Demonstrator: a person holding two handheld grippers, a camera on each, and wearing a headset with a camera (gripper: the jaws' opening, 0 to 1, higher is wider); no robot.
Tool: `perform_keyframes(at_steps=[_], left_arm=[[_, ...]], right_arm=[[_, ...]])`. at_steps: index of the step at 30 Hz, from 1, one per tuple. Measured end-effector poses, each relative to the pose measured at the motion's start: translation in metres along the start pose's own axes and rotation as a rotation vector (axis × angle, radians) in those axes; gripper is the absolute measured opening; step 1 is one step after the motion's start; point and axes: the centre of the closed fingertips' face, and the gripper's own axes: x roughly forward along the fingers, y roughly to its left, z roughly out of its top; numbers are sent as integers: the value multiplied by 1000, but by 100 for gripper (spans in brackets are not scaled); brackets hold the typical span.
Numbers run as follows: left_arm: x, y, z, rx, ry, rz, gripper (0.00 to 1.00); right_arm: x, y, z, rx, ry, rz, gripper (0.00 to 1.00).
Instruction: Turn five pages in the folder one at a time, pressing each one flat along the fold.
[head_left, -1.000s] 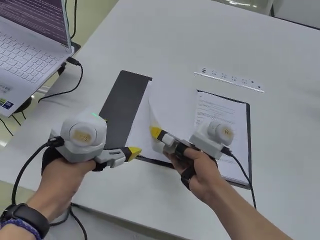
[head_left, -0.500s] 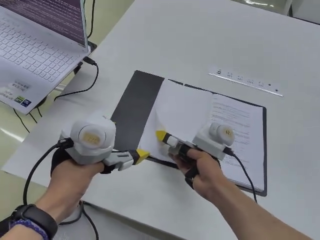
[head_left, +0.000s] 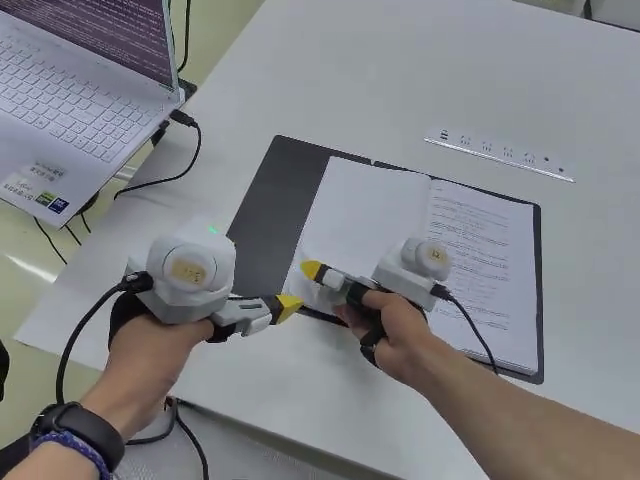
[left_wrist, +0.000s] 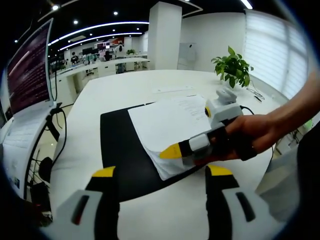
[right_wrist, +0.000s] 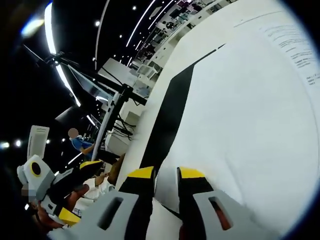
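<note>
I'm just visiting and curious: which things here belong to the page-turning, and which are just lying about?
In the job: folder, page, right gripper pinching its corner, left gripper with jaws open.
Lying about: laptop, cable, power strip, potted plant.

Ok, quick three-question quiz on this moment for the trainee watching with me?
1. True or false: the left gripper has its jaws shut on the page.
2. Which half of the open folder shows printed text?
3. The right gripper holds: A) the page's near corner; B) the folder's far edge; C) nothing.
Key: 1 false, its jaws stand open off the folder; 2 the right half; 3 A.
</note>
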Motion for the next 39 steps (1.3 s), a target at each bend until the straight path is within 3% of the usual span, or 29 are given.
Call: perform_keyframes(at_steps=[6,10,15,20,29,35,39], left_arm=[[3,1,1,-2,2,7,67],[6,3,-3,-11,7,5,62],[15,3,-2,-7,18,1,58],[29,1,2,-20,21,-10,48],[59,-17,9,48,52,-66,33],[76,-21,4,45,75,-83,30],[83,-17,-1,42,91,-83,24]], right_arm=[[-4,6,-3,-1,5,32,25],[-10,17,-2,-13,22,76,36],[-31,19,12,-42,-24,97,34],[-56,8,26,-85,-64,57,31],[-98,-19,45,-81,-140,-4,25],[-119,-37,50,-110,-166,-54,20],[-131,-51,55,-80,-197,-75,19]])
